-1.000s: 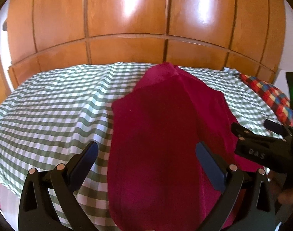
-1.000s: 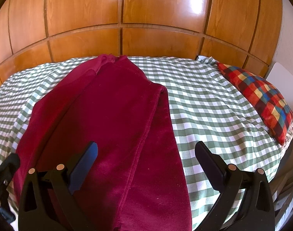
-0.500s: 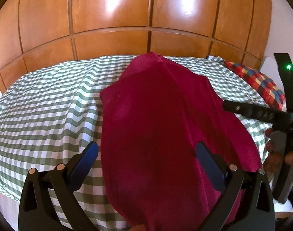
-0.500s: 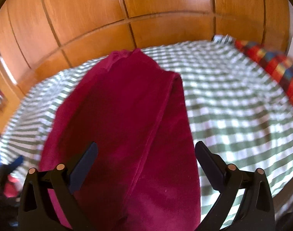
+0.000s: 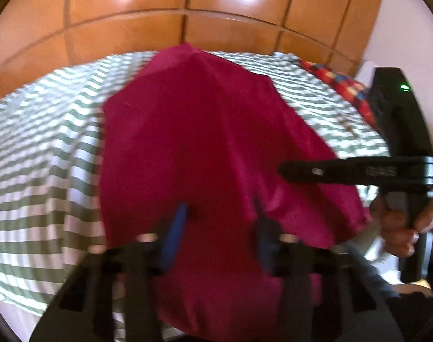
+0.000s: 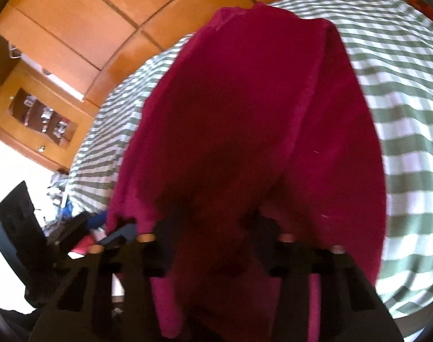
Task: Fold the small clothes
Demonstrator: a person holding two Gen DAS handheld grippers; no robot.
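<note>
A crimson garment [image 5: 199, 148] lies on the green-checked bedspread [image 5: 40, 176]. Both the left gripper [image 5: 219, 213] and the right gripper [image 6: 213, 222] are closing on its near edge, cloth between their jaws.

Only blurred, unreadable lettering shows on the right claw [image 5: 285, 168] arm.

A: Both views smear. The left gripper [image 5: 219, 213] closes, its blue fingertips [image 5: 178, 229] blurred against the crimson garment [image 5: 193, 131].

B: The right gripper [image 6: 209, 222] closes too, its fingertips buried under the cloth's near hem, cut off below. Whether the pads press the cloth, neither view tells.
</note>
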